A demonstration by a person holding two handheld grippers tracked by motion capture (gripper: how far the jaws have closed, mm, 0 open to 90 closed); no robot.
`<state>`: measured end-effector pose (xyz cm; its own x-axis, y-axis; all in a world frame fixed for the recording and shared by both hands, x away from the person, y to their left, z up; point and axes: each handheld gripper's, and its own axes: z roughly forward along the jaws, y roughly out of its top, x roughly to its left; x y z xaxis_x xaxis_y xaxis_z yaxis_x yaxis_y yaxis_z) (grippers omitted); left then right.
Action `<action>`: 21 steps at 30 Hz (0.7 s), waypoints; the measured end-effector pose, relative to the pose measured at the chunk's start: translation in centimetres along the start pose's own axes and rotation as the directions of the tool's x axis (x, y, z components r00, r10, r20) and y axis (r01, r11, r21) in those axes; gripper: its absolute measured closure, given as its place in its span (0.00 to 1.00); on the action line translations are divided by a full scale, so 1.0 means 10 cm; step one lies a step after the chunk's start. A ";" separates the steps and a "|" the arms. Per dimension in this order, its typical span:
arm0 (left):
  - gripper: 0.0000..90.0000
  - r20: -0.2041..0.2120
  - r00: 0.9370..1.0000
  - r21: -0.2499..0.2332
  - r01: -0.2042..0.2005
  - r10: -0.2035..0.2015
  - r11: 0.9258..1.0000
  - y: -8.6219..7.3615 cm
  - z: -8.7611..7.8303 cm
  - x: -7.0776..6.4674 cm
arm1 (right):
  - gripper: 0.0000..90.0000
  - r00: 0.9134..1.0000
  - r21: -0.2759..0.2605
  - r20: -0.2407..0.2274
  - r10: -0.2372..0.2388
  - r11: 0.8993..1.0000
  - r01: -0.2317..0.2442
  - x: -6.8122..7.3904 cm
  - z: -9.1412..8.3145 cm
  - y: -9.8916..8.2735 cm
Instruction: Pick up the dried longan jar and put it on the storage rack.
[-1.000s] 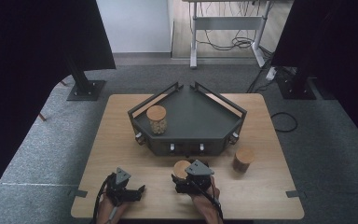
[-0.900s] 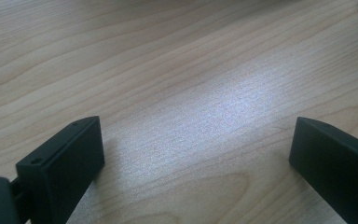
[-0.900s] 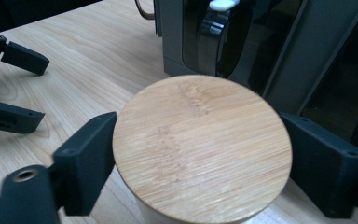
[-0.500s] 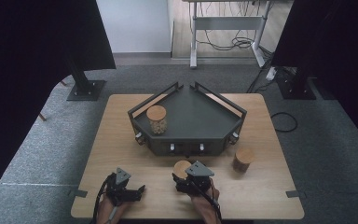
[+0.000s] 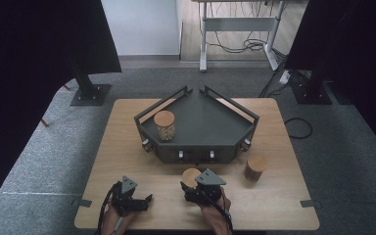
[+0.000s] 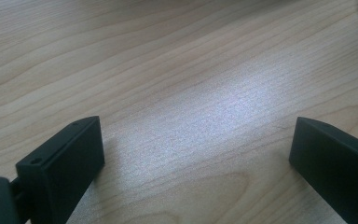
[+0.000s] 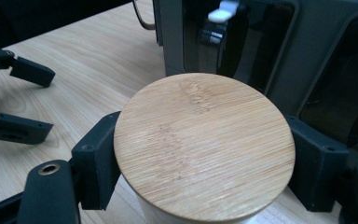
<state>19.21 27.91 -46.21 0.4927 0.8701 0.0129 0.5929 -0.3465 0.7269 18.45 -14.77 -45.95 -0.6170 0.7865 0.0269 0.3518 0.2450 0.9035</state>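
Bamboo lids mark three jars. My left gripper (image 5: 144, 199) rests released over bare table (image 5: 127, 147), jaws wide, nothing between. Far left on the dark tray (image 5: 215, 122) stands one jar (image 5: 165, 125). My right gripper (image 5: 188, 187) has just clenched on the near jar (image 7: 204, 144), close before the tray's front wall (image 7: 279, 42); lid hides its body. Rightmost, a third jar (image 5: 255, 167) stands apart.
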 end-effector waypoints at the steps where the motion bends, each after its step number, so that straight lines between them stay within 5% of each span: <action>1: 0.03 0.000 1.000 0.000 0.000 0.000 1.000 0.00 0.00 0.00 | 0.25 1.000 -0.005 0.000 -0.001 1.000 0.001 0.00 -0.01 0.01; 21: 0.03 0.001 1.000 0.000 -0.001 0.001 1.000 0.00 0.00 0.00 | 0.25 1.000 -0.066 0.010 -0.009 0.998 0.010 0.00 -0.18 0.15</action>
<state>19.19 27.93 -46.21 0.4940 0.8694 0.0128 0.5924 -0.3474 0.7269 17.69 -15.41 -43.77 -0.6129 0.7900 0.0144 0.2985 0.2147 0.9299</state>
